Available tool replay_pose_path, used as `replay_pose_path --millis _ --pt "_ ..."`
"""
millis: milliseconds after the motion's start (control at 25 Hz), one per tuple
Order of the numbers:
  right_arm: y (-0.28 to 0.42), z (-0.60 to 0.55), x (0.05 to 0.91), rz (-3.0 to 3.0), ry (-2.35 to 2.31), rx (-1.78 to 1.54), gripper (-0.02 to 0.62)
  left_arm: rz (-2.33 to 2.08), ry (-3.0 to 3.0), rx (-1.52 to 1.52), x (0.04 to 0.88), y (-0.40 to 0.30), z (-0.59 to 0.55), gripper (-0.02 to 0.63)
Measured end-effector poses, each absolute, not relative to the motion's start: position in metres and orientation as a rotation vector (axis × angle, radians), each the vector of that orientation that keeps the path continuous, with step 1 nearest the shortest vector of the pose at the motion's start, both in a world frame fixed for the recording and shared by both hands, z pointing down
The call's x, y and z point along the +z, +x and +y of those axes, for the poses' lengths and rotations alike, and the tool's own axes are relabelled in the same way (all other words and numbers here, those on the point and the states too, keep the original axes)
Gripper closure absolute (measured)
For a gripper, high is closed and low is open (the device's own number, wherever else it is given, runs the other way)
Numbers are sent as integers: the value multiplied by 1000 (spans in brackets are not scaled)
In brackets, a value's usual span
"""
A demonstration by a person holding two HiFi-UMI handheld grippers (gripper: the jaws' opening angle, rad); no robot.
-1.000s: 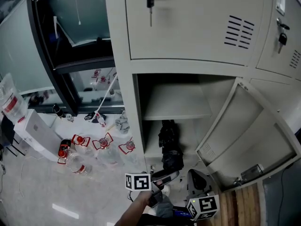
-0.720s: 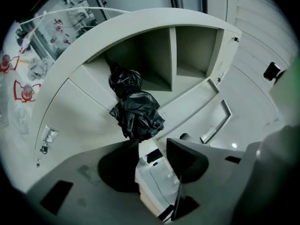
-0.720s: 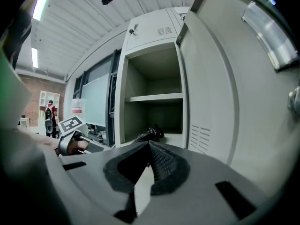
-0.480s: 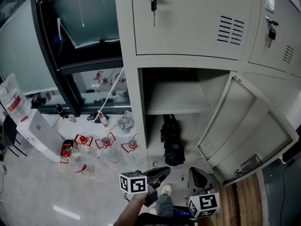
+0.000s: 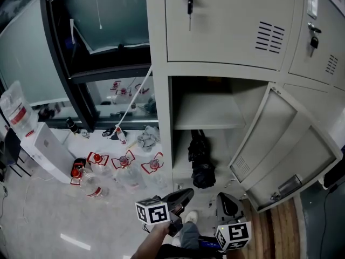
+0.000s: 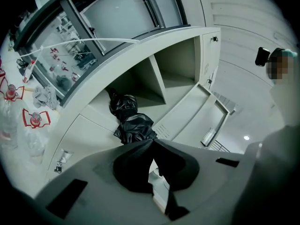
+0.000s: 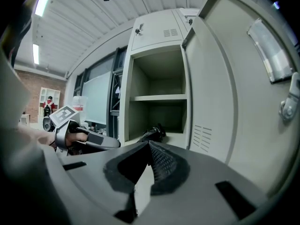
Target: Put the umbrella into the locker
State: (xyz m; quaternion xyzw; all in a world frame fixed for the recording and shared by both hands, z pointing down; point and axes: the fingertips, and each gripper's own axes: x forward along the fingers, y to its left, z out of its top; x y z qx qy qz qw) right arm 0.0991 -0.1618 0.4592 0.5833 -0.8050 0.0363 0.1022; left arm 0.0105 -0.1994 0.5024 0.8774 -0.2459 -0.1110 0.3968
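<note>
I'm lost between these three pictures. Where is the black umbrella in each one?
Head view: umbrella just right of centre, in the open locker's lower compartment.
Left gripper view: umbrella left of centre, a black bundle in that compartment.
Right gripper view: umbrella small, near the centre, low in the compartment.
Shared landmark: the open locker door, right of the umbrella every time.

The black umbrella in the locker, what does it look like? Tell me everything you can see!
The black folded umbrella is closed up, its crinkly, slightly shiny fabric bunched in loose folds. It lies lengthwise in the lower compartment of the open grey metal locker, under the shelf, with one end deep inside and the bulkier end near the front edge. It rests on the compartment floor, and nothing holds it.
</note>
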Motion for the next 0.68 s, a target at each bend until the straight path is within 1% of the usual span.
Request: replay_pose_path --millis 320,680 --pt "93 -164 460 -2379 1711 100 595 -587 2239 -296 499 9 -201 592" --pt "94 -161 459 -2358 1723 100 595 -648 2287 -352 490 1 -203 592"
